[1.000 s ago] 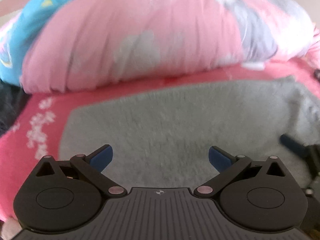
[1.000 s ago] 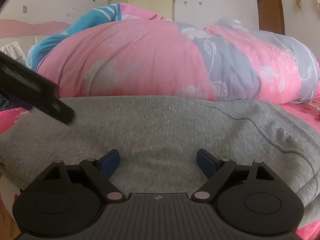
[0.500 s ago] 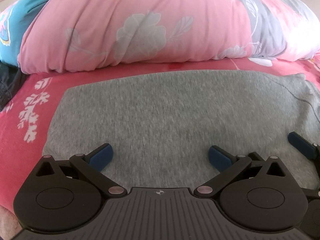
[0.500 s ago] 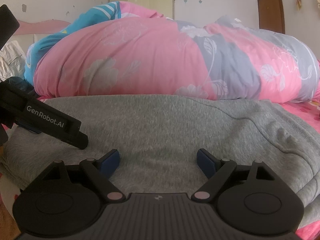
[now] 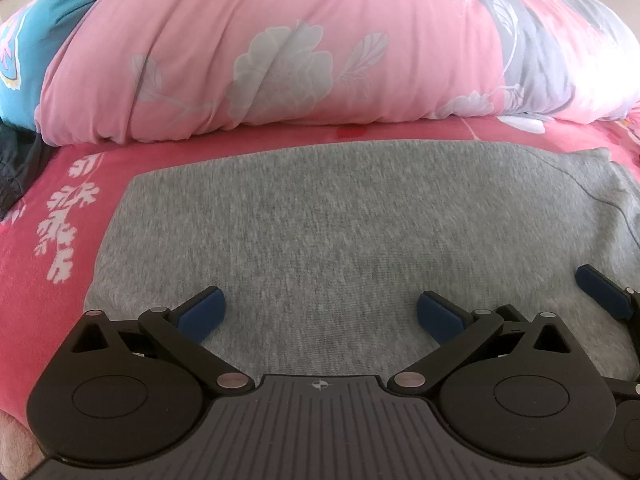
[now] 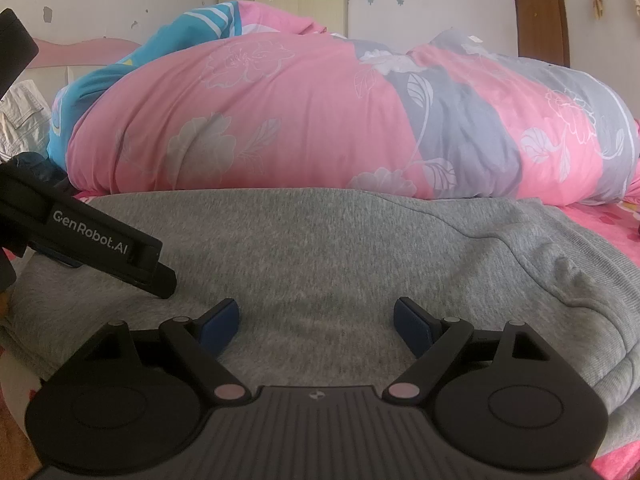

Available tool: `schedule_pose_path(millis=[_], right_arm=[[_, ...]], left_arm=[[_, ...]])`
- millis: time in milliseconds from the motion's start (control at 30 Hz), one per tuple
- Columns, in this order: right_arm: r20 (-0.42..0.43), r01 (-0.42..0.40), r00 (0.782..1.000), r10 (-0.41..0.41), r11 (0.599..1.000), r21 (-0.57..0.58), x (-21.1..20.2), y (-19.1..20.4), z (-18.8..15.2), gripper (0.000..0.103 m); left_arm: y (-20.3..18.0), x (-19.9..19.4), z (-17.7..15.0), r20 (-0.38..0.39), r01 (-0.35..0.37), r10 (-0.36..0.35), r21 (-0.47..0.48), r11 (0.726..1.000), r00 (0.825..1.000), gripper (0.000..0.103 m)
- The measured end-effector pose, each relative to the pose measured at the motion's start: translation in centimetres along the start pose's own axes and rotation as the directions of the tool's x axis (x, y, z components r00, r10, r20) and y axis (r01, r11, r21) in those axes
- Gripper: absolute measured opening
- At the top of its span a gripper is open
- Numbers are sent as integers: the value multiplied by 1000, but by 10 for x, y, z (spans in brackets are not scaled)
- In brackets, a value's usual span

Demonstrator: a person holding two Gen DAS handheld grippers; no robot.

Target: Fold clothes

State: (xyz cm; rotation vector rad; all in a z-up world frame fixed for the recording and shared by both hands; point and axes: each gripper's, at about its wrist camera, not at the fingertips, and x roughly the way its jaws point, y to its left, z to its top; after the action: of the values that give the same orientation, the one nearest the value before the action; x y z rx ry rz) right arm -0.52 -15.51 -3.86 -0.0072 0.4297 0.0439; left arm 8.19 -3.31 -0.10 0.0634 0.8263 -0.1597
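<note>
A grey sweatshirt lies flat on the pink bed sheet, with a seam and folded bulk toward its right side. My left gripper hovers open over the garment's near left part, nothing between its blue pads. The right gripper is also open over the near middle of the grey cloth, its jaws empty. One blue fingertip of the right gripper shows at the left wrist view's right edge. A black finger of the left gripper crosses the right wrist view's left side, just above the cloth.
A thick pink, grey and blue floral duvet is heaped right behind the sweatshirt. Dark clothing sits at the far left. A beige garment, a cream wardrobe and a brown door stand beyond.
The left gripper dropped lower and nearer the sweatshirt, then settled; its view went from blurred to steady. The right gripper kept still. Both stayed open.
</note>
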Motion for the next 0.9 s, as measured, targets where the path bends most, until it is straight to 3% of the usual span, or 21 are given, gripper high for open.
schedule_pose_path(millis=[900], right_arm=[[-1, 4, 1000, -4, 1000, -2, -2, 1, -2, 87]], left_arm=[[0, 0, 2, -14, -3, 3, 3, 1000, 1000, 103]])
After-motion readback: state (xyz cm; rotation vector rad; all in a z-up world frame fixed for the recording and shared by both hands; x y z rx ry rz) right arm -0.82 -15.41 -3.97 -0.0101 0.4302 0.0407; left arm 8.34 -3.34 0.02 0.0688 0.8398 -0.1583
